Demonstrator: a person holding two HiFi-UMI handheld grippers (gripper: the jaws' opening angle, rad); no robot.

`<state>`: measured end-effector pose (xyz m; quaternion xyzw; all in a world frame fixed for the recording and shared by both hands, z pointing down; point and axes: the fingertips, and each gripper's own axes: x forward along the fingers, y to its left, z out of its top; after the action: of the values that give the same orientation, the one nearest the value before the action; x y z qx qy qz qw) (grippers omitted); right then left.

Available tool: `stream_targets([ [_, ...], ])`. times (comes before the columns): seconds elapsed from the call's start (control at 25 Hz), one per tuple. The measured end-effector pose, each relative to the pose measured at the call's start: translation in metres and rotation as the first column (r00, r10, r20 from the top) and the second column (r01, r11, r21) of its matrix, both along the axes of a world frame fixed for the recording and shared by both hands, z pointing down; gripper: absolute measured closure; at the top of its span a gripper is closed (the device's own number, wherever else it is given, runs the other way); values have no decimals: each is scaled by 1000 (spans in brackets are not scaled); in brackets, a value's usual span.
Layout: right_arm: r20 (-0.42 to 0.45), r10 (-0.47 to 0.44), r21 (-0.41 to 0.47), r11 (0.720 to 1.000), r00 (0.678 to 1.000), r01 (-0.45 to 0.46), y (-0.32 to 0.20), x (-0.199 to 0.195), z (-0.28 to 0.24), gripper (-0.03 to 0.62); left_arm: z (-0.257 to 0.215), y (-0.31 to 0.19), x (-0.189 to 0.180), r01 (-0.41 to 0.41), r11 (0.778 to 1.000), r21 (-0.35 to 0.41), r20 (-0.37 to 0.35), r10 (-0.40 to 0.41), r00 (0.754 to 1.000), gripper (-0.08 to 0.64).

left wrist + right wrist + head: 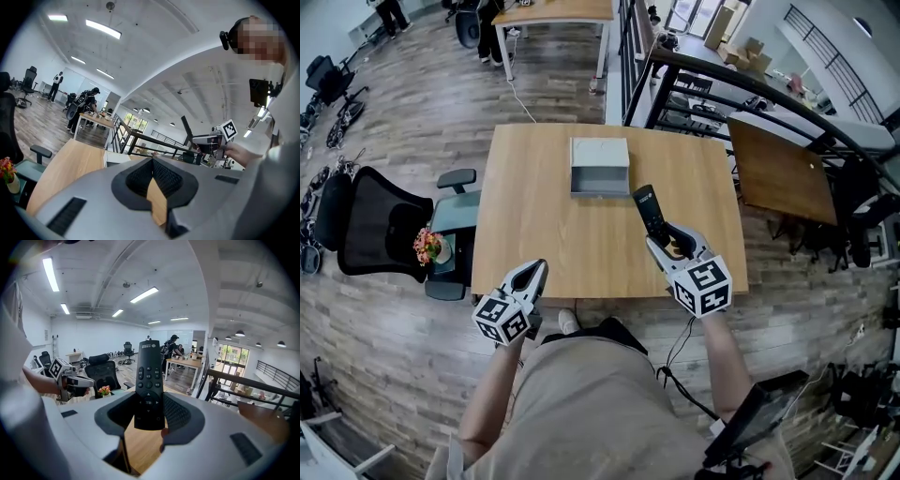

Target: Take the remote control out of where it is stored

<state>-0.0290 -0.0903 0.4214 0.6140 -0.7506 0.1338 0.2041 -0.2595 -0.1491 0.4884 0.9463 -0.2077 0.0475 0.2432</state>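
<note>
While right gripper clamps remote control, left gripper — seemingly closed — empty

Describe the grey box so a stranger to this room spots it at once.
Start at the light wooden table at the centre of the head view. Near its far edge sits a low grey rectangular box. It alone rests on the tabletop; the black remote control is held up in the right gripper.

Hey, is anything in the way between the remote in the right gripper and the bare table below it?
Nothing visible. The right gripper holds the remote clear of the grey box, above bare wooden table. The left gripper sits shut at the near edge, off to the side.
</note>
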Motion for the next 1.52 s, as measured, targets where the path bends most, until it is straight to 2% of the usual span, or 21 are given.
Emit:
stream_targets([
  [0.2, 4, 35, 13, 999, 999, -35, 23, 20, -4, 407, -2, 9, 22, -34, 999, 6, 10, 34, 999, 566],
  [0.76, 27, 108, 9, 994, 994, -108, 96, 92, -13, 407, -13, 64, 106, -84, 995, -47, 7, 84, 996, 566],
  [1.52, 36, 224, -54, 974, 974, -222, 187, 179, 27, 407, 6, 128, 193, -149, 984, -93, 22, 151, 988, 566],
])
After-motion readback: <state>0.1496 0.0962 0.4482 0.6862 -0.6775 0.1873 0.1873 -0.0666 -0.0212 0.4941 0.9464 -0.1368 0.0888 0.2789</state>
